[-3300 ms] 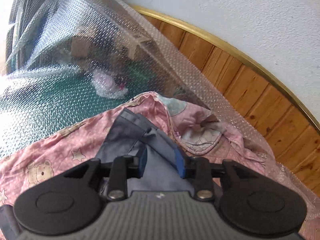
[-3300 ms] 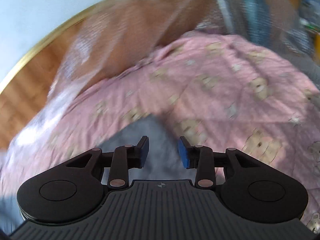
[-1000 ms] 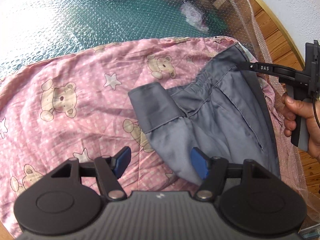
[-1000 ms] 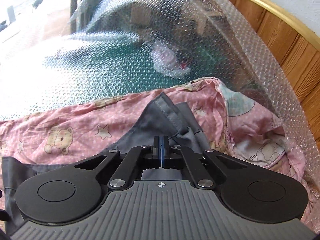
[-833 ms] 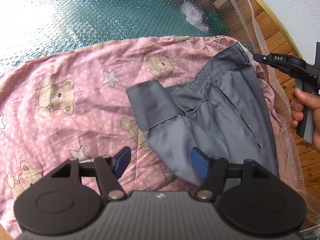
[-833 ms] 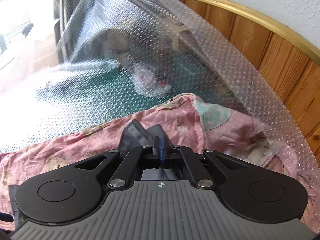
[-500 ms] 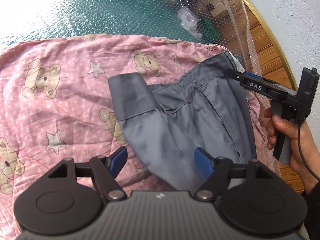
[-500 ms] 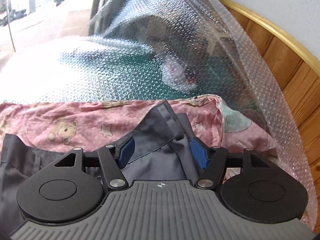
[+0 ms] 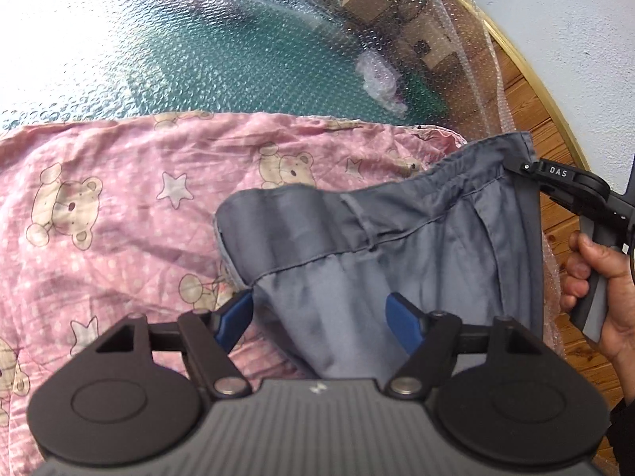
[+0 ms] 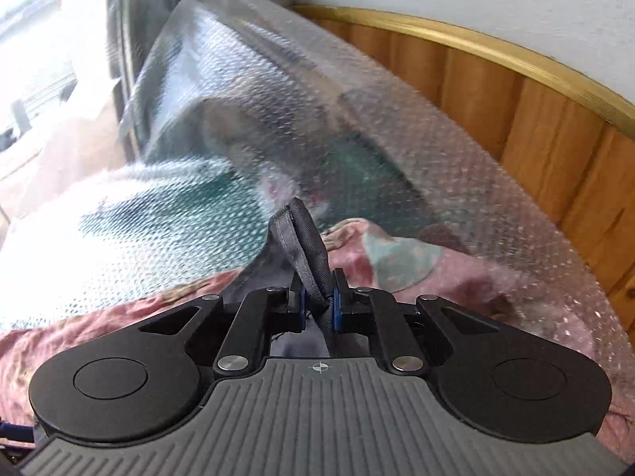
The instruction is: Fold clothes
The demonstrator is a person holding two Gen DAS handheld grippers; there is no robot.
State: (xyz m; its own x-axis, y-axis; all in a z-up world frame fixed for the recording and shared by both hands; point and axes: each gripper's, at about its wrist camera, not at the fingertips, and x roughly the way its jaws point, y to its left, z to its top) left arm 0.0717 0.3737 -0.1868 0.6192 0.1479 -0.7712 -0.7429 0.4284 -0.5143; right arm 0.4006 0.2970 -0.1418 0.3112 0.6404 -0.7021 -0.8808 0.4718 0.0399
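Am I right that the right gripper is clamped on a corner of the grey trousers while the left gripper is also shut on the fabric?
Not quite: the left gripper is open, its blue pads apart over the grey trousers, as the left wrist view shows. The right gripper is indeed clamped on a corner of them.

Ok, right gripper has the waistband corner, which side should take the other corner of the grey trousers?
Left. The left gripper is open above the grey trousers, while the right gripper is shut on their waistband corner.
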